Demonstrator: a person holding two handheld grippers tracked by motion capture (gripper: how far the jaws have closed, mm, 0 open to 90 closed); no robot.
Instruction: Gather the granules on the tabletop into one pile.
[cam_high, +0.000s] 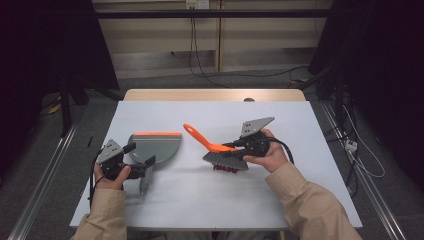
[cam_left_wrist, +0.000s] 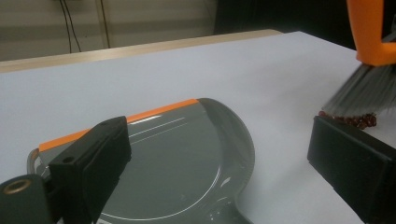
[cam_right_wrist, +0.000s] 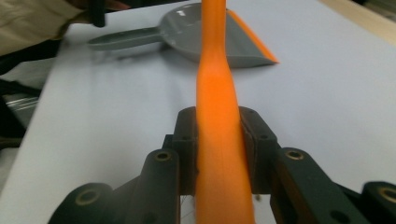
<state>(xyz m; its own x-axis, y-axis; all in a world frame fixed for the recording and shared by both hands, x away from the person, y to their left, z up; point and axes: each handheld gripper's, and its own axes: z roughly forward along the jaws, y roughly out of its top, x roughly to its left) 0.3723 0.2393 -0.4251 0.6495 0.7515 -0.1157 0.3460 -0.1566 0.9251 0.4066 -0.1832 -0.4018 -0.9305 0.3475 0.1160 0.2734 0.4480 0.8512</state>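
A lab or test bay set up for recording, not a home. A white-topped table (cam_high: 215, 200) stands alone on a grey carpeted floor (cam_high: 235, 80), flanked by aluminium rails (cam_high: 42, 172) running along both sides. Black curtains (cam_high: 390, 60) close in the left and right edges, and dark stands (cam_high: 65, 102) rise beside the table. Behind it runs a plain beige panelled wall (cam_high: 165, 35) with a socket (cam_high: 196, 4) near the top, from which black cables (cam_high: 195, 50) hang down and trail across the floor. A white power strip (cam_high: 351, 145) lies at the right.
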